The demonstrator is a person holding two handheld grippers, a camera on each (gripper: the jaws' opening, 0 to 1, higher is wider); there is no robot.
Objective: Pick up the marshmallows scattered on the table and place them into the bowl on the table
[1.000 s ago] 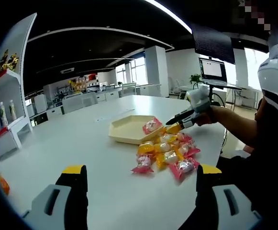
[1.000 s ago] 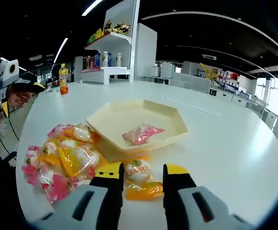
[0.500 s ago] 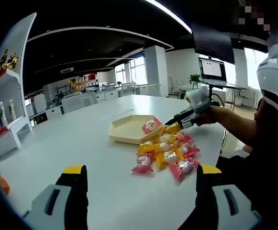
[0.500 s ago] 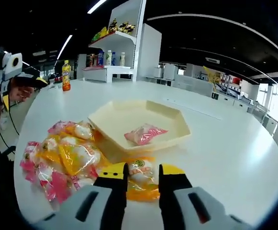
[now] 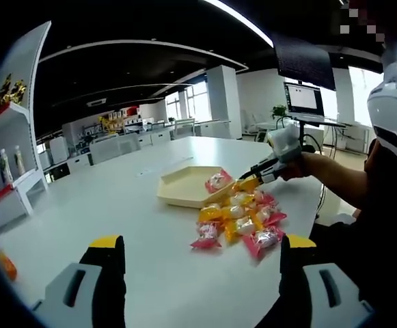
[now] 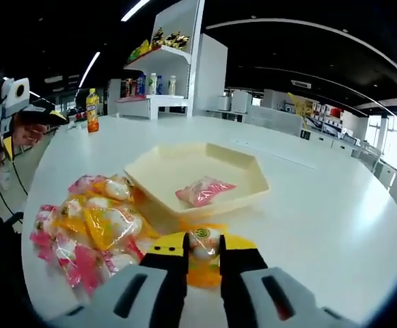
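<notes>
Pick-up step: right gripper (image 6: 203,251), jaws closed on a yellow marshmallow packet (image 6: 203,263) beside the pile (image 6: 89,225), must next lift toward the bowl (image 6: 236,195) at 12 o'clock; left gripper (image 5: 201,249) is wide open.

Probably an open-plan office, desk rows (image 5: 126,140), monitor (image 5: 304,100), display shelves (image 6: 158,61)

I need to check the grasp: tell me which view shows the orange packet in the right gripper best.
The right gripper view: the orange packet sits close up, pinched in the right gripper before the bowl. The left gripper view shows it small and far, at that gripper's tip.
</notes>
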